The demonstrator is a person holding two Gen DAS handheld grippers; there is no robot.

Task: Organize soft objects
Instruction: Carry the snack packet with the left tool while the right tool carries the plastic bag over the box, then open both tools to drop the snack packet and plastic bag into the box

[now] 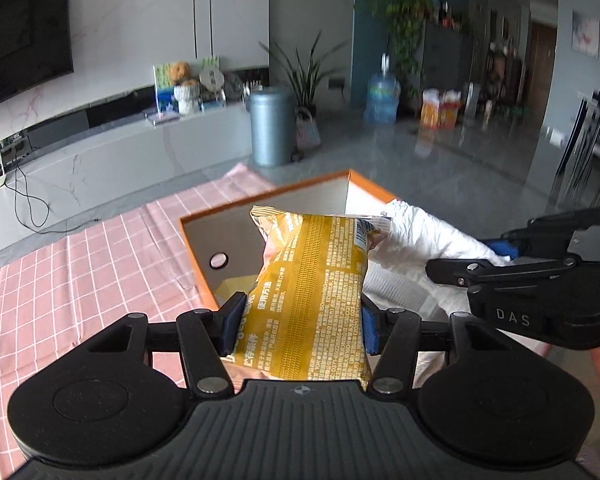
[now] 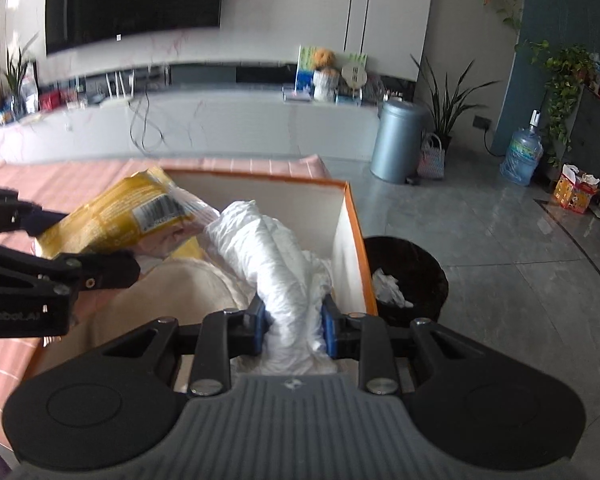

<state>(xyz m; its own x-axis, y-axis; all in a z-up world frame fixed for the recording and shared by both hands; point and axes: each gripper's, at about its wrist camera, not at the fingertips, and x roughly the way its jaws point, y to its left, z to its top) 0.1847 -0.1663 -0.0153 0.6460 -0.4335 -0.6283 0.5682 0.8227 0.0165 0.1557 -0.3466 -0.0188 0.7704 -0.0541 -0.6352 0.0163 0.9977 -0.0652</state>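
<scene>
Left gripper: we've got it clamped on the yellow packet, blue pads pressing both long edges.
Yellow packet: its long axis runs straight ahead of our left gripper, far end tipped up over the orange-rimmed box; from the right wrist view the packet sits up and to the left of our right gripper, its barcode end pointing toward the white bundle.
Writing: dense yellow-on-gold Chinese print down the packet's back, too small for us to read; a barcode near its far end.
Right gripper: squeezed tight around the white crumpled bundle.
White bundle: it stretches away from the pads, leaning forward-left, inside the box against its right wall.
Gripper lettering: "DAS" on the right gripper; a cut-off "Robot.AI" on the left gripper's side.
Beige cloth: lying in the box, left of our right gripper.
</scene>
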